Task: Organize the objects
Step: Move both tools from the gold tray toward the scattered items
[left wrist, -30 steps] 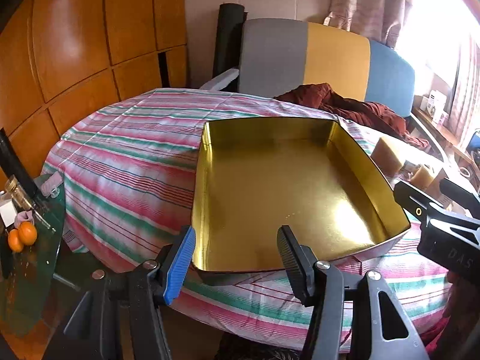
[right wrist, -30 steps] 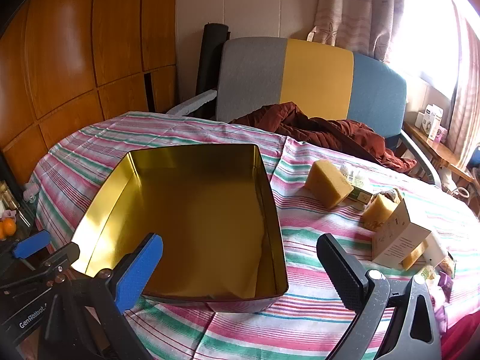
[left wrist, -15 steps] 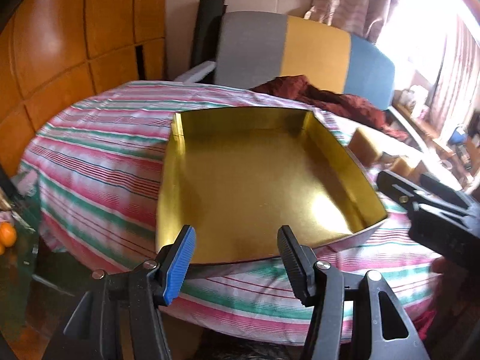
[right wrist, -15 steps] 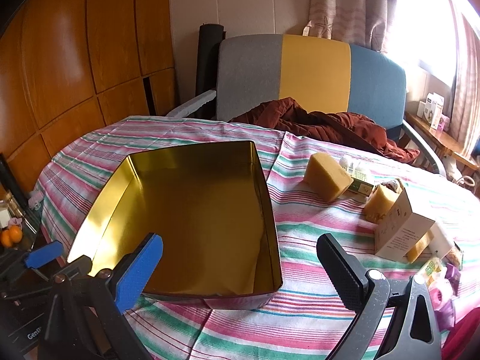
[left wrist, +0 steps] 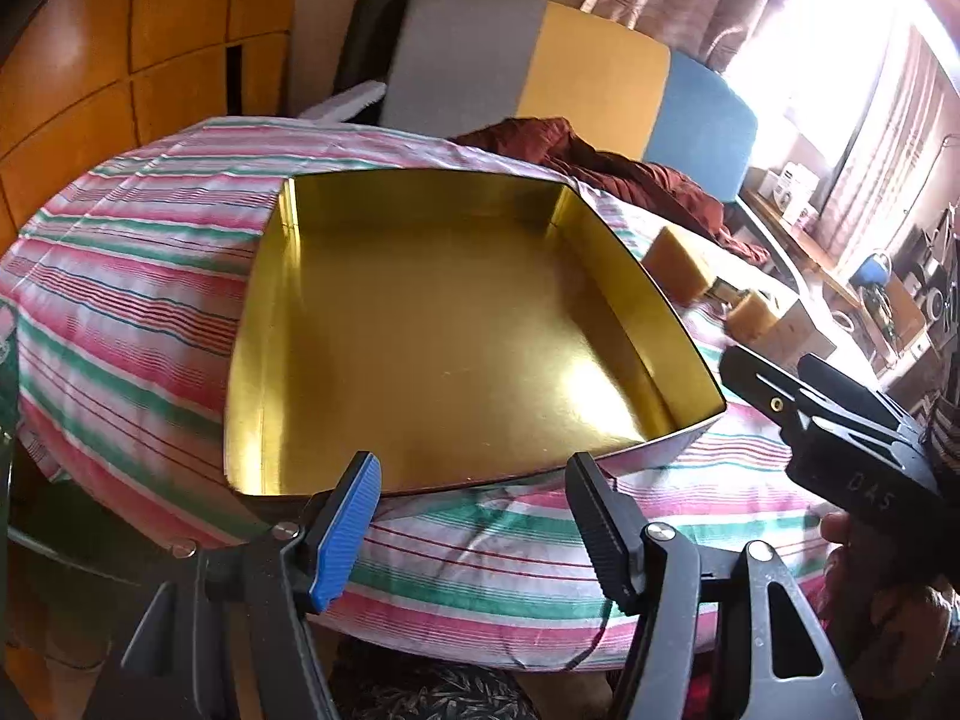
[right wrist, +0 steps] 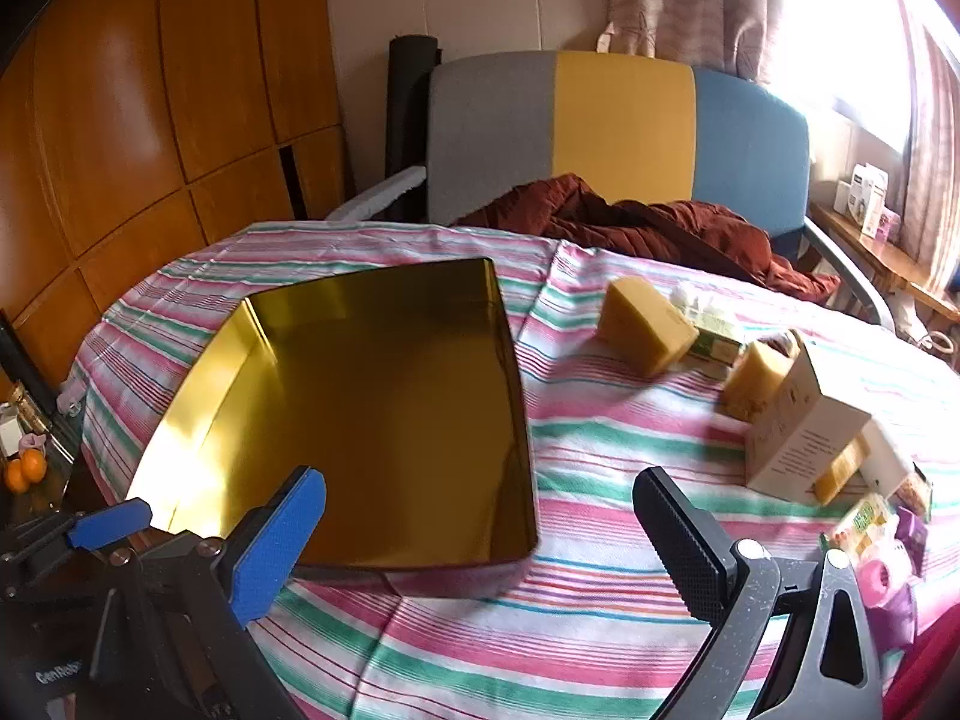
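An empty gold tin tray (left wrist: 456,330) lies on the striped tablecloth; it also shows in the right wrist view (right wrist: 360,408). My left gripper (left wrist: 474,510) is open and empty, just in front of the tray's near rim. My right gripper (right wrist: 480,546) is open and empty, above the cloth at the tray's near right corner. Right of the tray lie a yellow wedge block (right wrist: 645,324), a smaller yellow block (right wrist: 759,375), a white carton (right wrist: 804,438) and small packets (right wrist: 864,519).
The round table (right wrist: 600,600) has a pink and green striped cloth. A grey, yellow and blue chair (right wrist: 618,138) with a dark red garment (right wrist: 648,228) stands behind it. Wood panels (right wrist: 150,120) are at left. Oranges (right wrist: 27,471) sit on a low side table.
The left gripper has backed off and drifted left, so the tray sits further right in its view. The right gripper has risen and pulled back slightly. Both stay open.
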